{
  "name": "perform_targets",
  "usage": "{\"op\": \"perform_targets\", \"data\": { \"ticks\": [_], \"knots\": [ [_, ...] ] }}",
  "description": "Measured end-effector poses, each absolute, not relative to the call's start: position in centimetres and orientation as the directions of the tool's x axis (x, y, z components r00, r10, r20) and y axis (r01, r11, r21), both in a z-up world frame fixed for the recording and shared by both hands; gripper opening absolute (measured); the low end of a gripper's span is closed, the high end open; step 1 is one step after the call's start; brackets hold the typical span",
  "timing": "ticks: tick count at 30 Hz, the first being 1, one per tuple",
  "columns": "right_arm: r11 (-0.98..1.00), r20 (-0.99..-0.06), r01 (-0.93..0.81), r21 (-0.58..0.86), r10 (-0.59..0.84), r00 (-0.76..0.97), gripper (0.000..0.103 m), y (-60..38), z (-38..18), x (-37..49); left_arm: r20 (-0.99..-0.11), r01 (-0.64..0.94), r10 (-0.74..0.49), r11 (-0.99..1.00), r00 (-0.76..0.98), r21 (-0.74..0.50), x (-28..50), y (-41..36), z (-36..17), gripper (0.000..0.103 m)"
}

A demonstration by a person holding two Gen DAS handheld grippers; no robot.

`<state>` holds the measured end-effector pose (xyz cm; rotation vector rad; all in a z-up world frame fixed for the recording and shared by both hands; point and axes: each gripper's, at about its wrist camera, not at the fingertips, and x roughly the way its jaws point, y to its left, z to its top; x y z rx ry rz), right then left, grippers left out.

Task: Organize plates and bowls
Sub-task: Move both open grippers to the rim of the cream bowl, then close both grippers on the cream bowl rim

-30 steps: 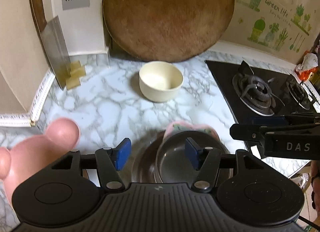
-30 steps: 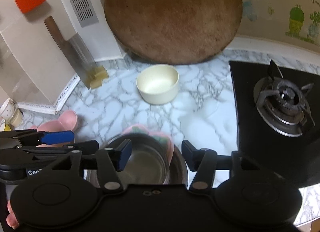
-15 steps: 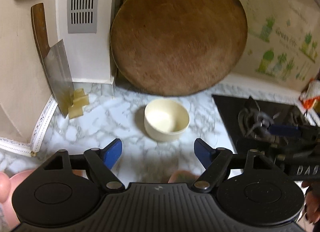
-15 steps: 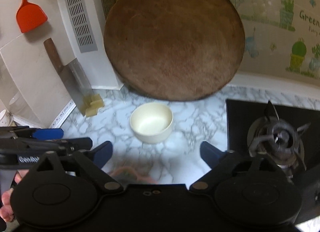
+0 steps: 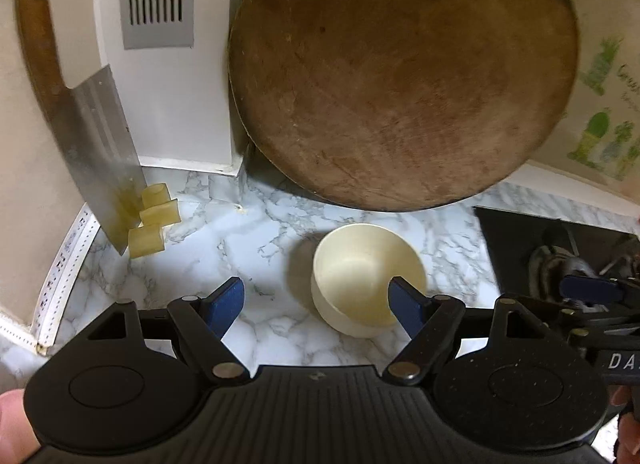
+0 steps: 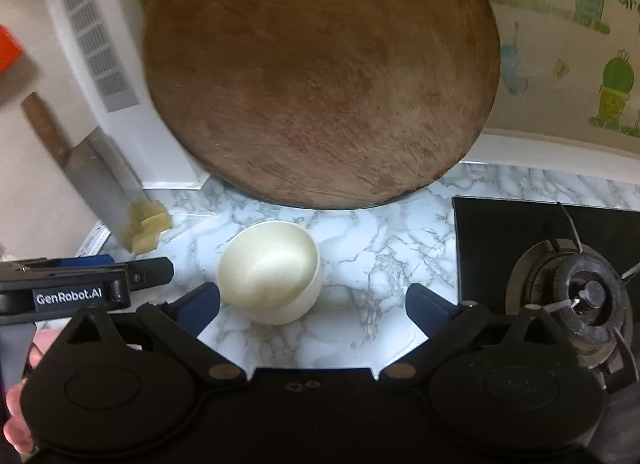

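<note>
While cream bowl (image 5: 366,276) sits ahead of fingers, upright on marble counter (image 6: 372,256), left gripper (image 5: 316,300) and right gripper (image 6: 314,304) gape empty. Looks light, rigid, slippery; pinch rim wall.

bowl (image 5: 366,276): smooth cream, soft sheen | board (image 5: 400,75): worn, scratched matt wood | counter (image 5: 240,248): glossy marble-look | cleaver (image 5: 100,151): brushed metal blade, wood handle | stove (image 6: 520,240): glossy black top, dull dark metal burner | left claw (image 5: 316,304): matt black plastic, blue pads
</note>
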<state>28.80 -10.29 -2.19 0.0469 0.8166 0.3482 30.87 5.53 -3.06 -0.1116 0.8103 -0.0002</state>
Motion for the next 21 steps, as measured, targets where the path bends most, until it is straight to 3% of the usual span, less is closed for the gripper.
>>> {"op": "perform_targets", "data": {
  "ticks": [7, 21],
  "knots": [
    [0.951, -0.746, -0.253, 0.176, 0.297, 0.596, 0.096, -10.0, -4.4, 32.8, -0.770, -0.062, -0.022, 0.995, 0.638, -0.079, 34.5, 4.7, -6.0, 0.079],
    [0.964, -0.817, -0.183, 0.191, 0.260, 0.516, 0.077, -9.4, -9.5, 37.9, -0.817, -0.100, 0.040, 0.995, 0.576, -0.022, 38.7, 3.8, -10.2, 0.079]
  ]
}}
